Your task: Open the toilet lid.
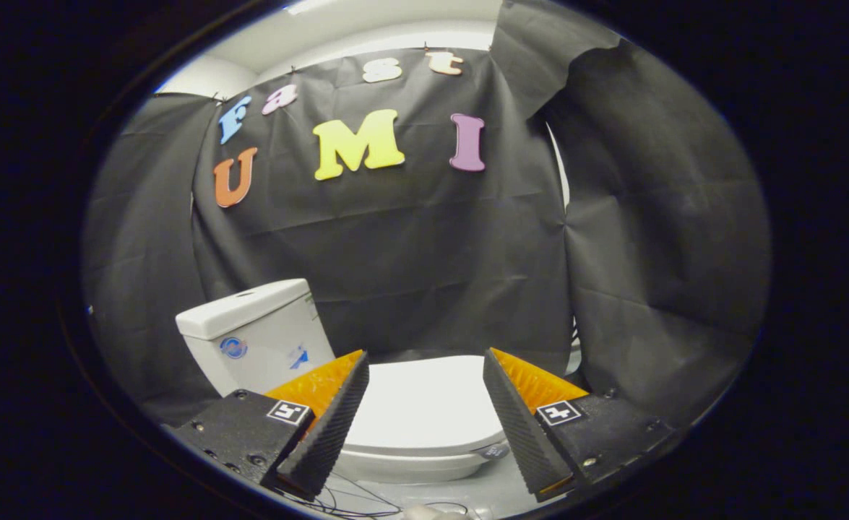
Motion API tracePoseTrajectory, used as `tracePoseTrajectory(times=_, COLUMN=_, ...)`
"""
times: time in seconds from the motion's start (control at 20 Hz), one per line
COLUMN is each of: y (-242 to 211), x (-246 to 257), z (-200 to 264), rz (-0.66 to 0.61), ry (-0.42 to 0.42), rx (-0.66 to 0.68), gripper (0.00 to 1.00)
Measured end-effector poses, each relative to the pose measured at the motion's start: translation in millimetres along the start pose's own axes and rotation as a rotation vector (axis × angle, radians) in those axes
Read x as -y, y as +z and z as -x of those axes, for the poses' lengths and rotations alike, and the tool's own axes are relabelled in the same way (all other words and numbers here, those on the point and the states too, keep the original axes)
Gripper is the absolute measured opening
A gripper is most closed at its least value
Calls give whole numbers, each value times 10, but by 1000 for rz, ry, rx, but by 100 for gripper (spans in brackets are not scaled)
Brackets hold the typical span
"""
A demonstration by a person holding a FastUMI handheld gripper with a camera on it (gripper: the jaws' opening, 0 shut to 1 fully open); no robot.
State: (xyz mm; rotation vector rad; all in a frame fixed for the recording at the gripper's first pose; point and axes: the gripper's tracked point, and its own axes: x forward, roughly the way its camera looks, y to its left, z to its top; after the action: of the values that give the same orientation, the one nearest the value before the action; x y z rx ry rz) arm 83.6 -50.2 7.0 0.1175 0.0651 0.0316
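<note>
toilet lid (424, 401) | white, glossy | closed, flat on the bowl | ahead of the tank, seen between the spread fingers

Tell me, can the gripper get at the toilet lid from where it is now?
Probably yes. The gripper is open, and the closed toilet lid lies just ahead between its fingers with nothing in between. The tank sits off to the side.

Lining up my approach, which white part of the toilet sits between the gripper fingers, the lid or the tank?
The toilet lid, lying closed and flat, shows between the open gripper fingers. The upright boxy tank stands off beyond one finger.
</note>
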Motion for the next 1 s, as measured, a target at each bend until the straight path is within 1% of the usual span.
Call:
tracePoseTrajectory(times=0.15, y=-168, x=257, z=-164, rz=-70, ry=9, rx=-59, gripper=99)
tracePoseTrajectory(times=0.35, y=-562, x=568, z=-345, rz=-178, ry=34, rx=-172, gripper=99)
tracePoseTrajectory(times=0.45, y=-771, x=787, z=-439, rz=-236, ry=11, rx=-220, gripper=99)
tracePoseTrajectory(times=0.6, y=-1104, x=993, z=-533, rz=-346, ry=-1, rx=-288, gripper=99)
tracePoseTrajectory(times=0.8, y=-1627, x=1132, z=-680, rz=-432, ry=-15, rx=-387, gripper=100)
tracePoseTrajectory(times=1.0, y=-2032, x=1235, z=-747, rz=-523, ry=-26, rx=-477, gripper=99)
